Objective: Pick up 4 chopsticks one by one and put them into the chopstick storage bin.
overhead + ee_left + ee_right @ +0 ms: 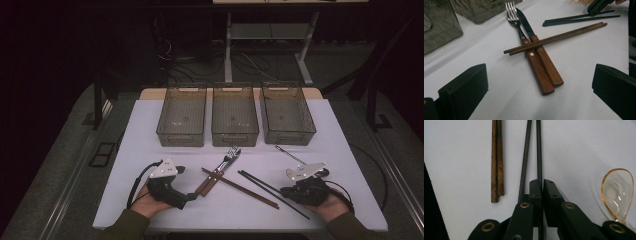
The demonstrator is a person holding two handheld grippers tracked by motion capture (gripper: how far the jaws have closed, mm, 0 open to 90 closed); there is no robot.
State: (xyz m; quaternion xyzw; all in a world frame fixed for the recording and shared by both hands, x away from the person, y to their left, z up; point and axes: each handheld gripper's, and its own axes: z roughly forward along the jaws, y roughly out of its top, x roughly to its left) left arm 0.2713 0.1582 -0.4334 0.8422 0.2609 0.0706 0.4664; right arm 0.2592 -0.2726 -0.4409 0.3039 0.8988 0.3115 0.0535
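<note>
Your right gripper (541, 185) had its jaws pressed together on one thin black chopstick (539, 150), whose long axis ran straight ahead from the jaws; its twin (524, 162) lay just beside it, outside the grip. Your left gripper (192, 196) stood spread and empty, facing the wooden-handled fork (524, 42) and knife (541, 55). Everything rested on a white table (150, 130), three empty smoky plastic bins (235, 120) lining its far edge, the room beyond dark.
</note>
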